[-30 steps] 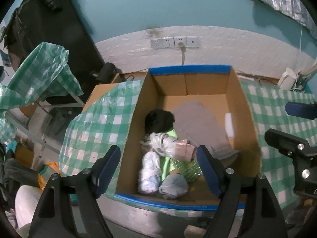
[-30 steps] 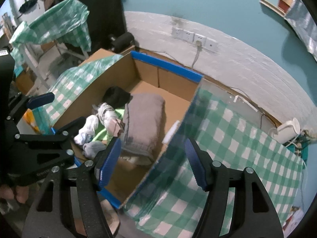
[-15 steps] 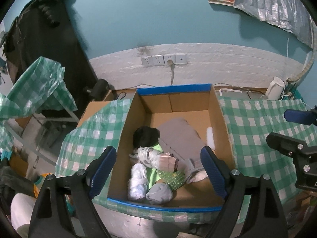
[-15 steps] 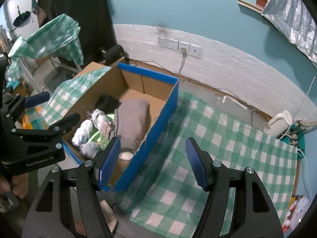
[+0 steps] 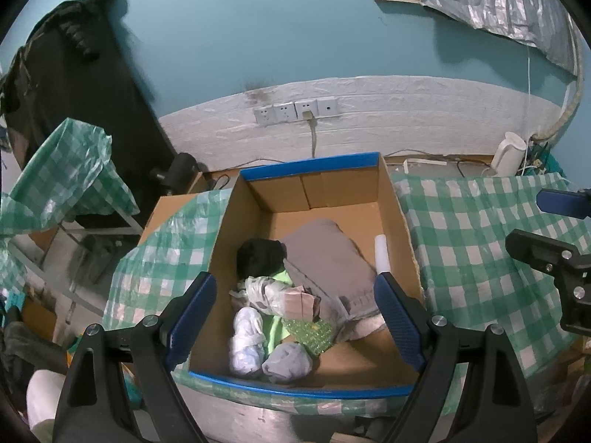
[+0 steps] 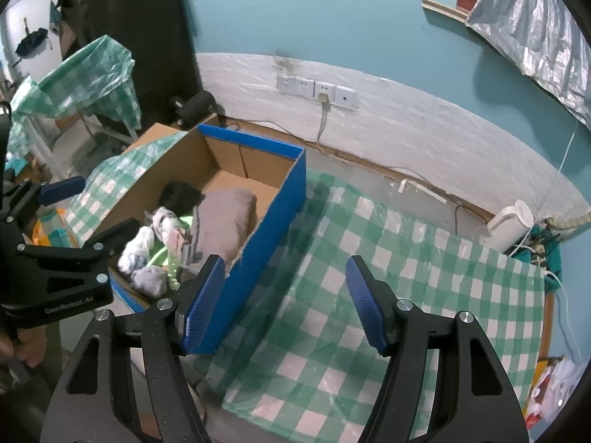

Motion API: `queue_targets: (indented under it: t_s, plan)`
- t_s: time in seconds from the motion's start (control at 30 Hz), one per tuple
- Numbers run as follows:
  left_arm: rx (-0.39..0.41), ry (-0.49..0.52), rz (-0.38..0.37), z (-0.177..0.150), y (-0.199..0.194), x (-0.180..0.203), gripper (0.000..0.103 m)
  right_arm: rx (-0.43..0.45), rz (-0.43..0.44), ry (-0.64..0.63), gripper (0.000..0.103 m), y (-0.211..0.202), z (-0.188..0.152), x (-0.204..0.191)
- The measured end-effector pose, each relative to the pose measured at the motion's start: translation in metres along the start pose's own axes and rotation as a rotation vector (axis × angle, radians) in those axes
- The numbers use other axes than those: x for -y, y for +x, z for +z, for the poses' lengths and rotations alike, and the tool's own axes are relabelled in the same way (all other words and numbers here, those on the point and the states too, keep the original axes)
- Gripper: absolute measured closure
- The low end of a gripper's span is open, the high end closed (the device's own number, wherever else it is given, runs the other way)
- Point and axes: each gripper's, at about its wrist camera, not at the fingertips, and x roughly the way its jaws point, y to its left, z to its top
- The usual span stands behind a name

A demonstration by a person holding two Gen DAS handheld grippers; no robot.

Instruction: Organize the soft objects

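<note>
A cardboard box with blue-taped rim (image 5: pixel 308 170) (image 6: pixel 258 149) stands on the green checked tablecloth. Inside lie a folded grey cloth (image 5: pixel 328 258) (image 6: pixel 225 221), a black bundle (image 5: pixel 260 258), a patterned roll (image 5: pixel 280 295), a white bundle (image 5: pixel 245 343), a grey ball (image 5: pixel 288 361) and green pieces (image 5: pixel 310 332). My left gripper (image 5: pixel 293 321) is open and empty, held above the box's near edge. My right gripper (image 6: pixel 286 302) is open and empty over the tablecloth, right of the box.
A white kettle (image 5: pixel 509 153) (image 6: pixel 511 229) stands at the back right by cables. Wall sockets (image 5: pixel 295 110) sit behind the box. A second checked cloth (image 5: pixel 70 177) drapes a rack on the left beside a dark cabinet.
Both grippers have pulled back and up from the box, so it looks smaller and farther. The right gripper has swung right over the tablecloth. Contents unchanged.
</note>
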Motion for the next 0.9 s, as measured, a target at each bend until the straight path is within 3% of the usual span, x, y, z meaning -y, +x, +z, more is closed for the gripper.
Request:
queue_targets:
  t_s: [0.9]
  plan:
    - [0.008,0.016,0.005,-0.0014,-0.0009,0.0036,0.015,-0.002,0.002,0.011,0.036,0.0007,-0.0025,0.0055]
